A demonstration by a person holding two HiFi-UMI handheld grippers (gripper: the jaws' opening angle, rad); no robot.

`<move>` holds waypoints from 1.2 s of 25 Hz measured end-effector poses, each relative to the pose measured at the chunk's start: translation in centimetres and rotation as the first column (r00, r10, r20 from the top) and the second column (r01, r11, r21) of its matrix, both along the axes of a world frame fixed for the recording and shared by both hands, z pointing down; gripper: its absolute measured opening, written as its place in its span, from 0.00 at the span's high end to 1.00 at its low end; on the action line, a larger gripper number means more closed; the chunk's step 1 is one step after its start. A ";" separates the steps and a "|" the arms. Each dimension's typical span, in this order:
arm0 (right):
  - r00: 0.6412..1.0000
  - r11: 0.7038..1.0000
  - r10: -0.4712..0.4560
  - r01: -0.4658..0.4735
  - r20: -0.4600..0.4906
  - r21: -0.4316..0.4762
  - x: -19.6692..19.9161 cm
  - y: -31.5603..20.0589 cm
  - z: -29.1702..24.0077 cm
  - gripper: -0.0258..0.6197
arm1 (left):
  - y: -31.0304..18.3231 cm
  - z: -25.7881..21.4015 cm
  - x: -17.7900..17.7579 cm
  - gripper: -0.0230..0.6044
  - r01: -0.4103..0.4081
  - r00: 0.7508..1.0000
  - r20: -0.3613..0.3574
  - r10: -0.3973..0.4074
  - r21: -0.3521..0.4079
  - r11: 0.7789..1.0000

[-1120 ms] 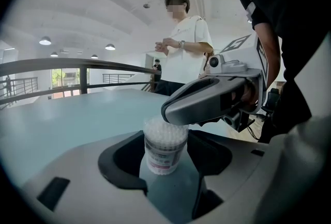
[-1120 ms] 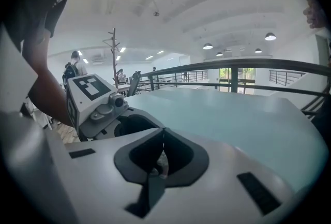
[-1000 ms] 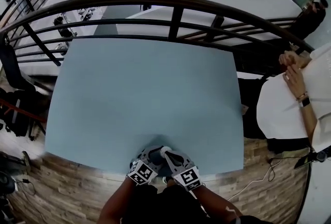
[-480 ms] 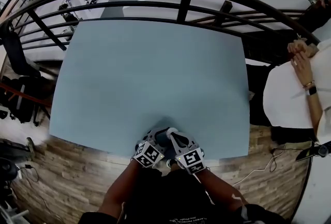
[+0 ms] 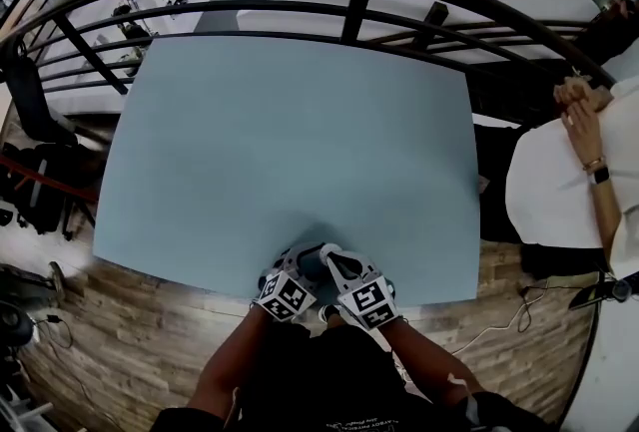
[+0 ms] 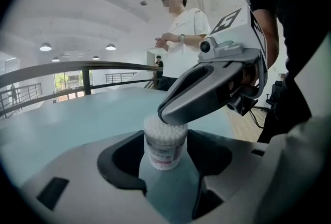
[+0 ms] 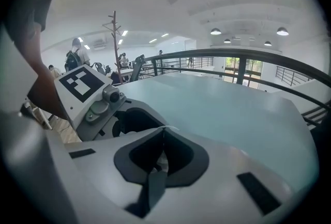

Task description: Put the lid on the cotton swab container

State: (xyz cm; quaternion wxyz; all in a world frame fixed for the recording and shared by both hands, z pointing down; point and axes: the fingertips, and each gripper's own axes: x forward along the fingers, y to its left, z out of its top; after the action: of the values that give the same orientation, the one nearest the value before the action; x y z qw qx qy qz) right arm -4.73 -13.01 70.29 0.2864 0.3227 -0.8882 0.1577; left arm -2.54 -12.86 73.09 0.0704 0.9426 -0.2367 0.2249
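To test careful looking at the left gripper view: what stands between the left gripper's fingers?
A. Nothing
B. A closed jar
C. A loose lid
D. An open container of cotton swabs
D: in the left gripper view the container stands between the fingers of the left gripper, with its swab tips bare on top and no lid on it.

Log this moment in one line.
left claw: shut on cotton swab container, top open | right claw: shut on thin clear lid, tip above container | lid: not yet on
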 end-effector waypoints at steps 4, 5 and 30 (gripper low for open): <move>0.999 0.999 -0.029 0.030 -0.023 0.036 -0.2 0.2 -0.1 0.93 | 0.4 -0.1 -0.4 0.54 0.025 1.000 -0.011 -0.025 -0.011 1.000; 0.999 0.999 -0.028 0.029 -0.023 0.039 -0.3 0.2 -0.2 0.93 | 0.5 0.0 -0.5 0.54 0.033 0.999 -0.012 -0.033 -0.017 0.999; 0.986 0.977 0.003 -0.038 0.164 0.211 0.5 -1.6 -6.7 0.93 | 1.7 -5.0 -7.0 0.58 0.208 0.976 -0.063 -0.209 -0.023 0.978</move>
State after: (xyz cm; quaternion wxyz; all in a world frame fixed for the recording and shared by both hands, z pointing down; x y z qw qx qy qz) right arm -4.23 -14.61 63.56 0.1749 0.3467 -0.9171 0.0901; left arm -9.51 -11.15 68.07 0.1089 0.9187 -0.3301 0.1875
